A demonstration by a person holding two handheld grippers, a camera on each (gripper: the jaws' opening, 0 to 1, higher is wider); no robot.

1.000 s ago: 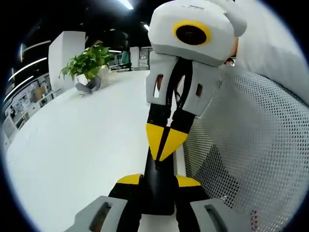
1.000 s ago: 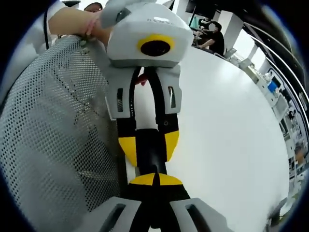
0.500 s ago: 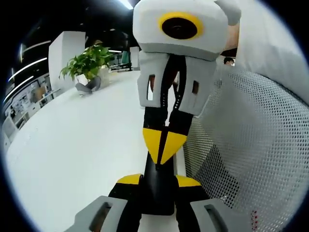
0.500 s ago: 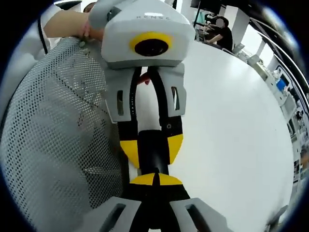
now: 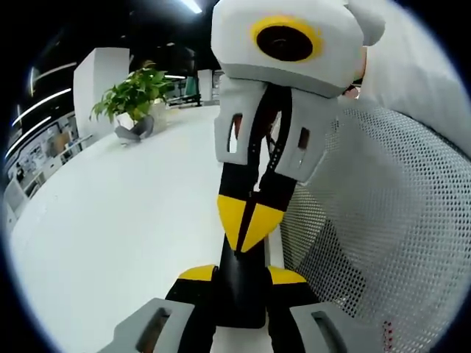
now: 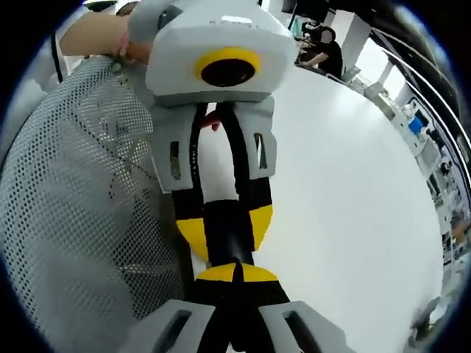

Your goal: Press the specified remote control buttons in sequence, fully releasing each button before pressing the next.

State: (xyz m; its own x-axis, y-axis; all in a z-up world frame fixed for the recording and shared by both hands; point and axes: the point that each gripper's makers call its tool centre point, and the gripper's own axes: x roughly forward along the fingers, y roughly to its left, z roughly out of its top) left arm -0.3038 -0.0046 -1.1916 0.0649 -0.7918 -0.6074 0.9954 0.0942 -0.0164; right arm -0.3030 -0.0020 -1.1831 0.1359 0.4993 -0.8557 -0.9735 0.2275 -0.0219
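Note:
A black remote control (image 5: 239, 301) lies lengthwise between the two yellow-tipped fingers of my left gripper (image 5: 241, 274), which is shut on it. My right gripper (image 5: 249, 220) faces it from above, jaws shut into one yellow point that rests on the remote's top face. In the right gripper view my own shut tips (image 6: 235, 273) touch the remote (image 6: 229, 235), which the left gripper (image 6: 227, 226) clamps from both sides. The buttons are hidden under the tips.
A white table (image 5: 125, 220) stretches away, with a potted plant (image 5: 132, 99) at its far end. A grey mesh chair back (image 5: 383, 243) stands close beside the grippers, and a person's hand (image 6: 96, 37) shows above the mesh chair back (image 6: 81, 220). People sit far off (image 6: 320, 45).
The two grippers have wobbled slightly against each other; the right gripper's body swayed left, then back right. Both stay shut and the tip stays on the remote.

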